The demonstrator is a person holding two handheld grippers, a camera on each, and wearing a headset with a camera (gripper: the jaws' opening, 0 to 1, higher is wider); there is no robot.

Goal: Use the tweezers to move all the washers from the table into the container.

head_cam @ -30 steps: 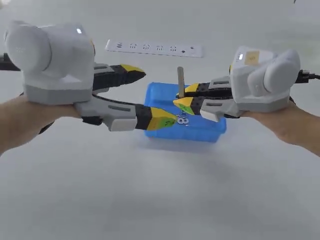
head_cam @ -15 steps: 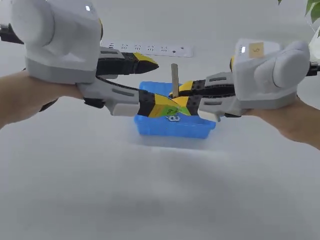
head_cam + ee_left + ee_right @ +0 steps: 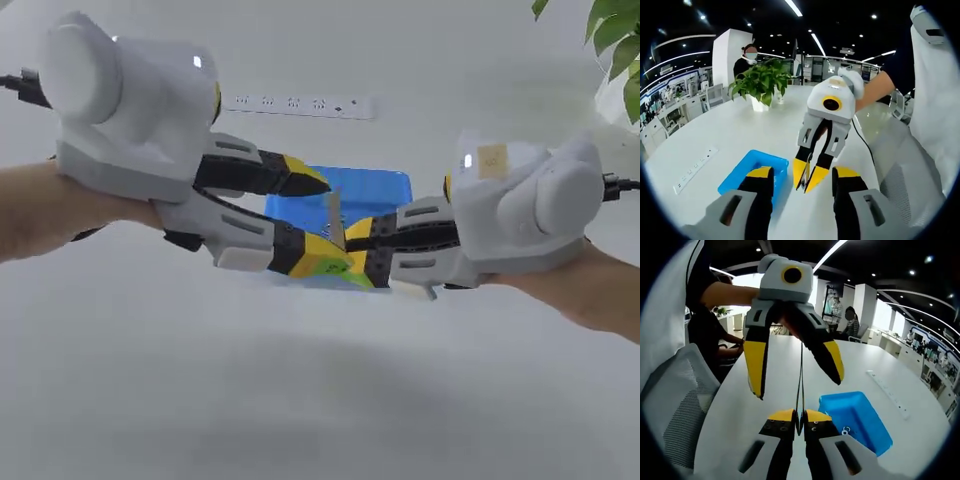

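Right gripper view: a small cluster of washers (image 3: 846,430) lies inside the blue container (image 3: 860,412), which sits on the white table (image 3: 740,405). The tweezers (image 3: 801,365) point up by the container's near side, pinched between the closed jaws of the right gripper (image 3: 799,419). The left gripper (image 3: 337,228) faces it from the left, its jaws spread wide on either side of the tweezers and holding nothing. A power strip (image 3: 298,104) lies farther back.

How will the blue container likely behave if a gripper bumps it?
The blue container looks shallow, thin plastic: probably light, apt to slide on the smooth table. Low and wide, it seems unlikely to tip. The few washers inside likely add little weight.
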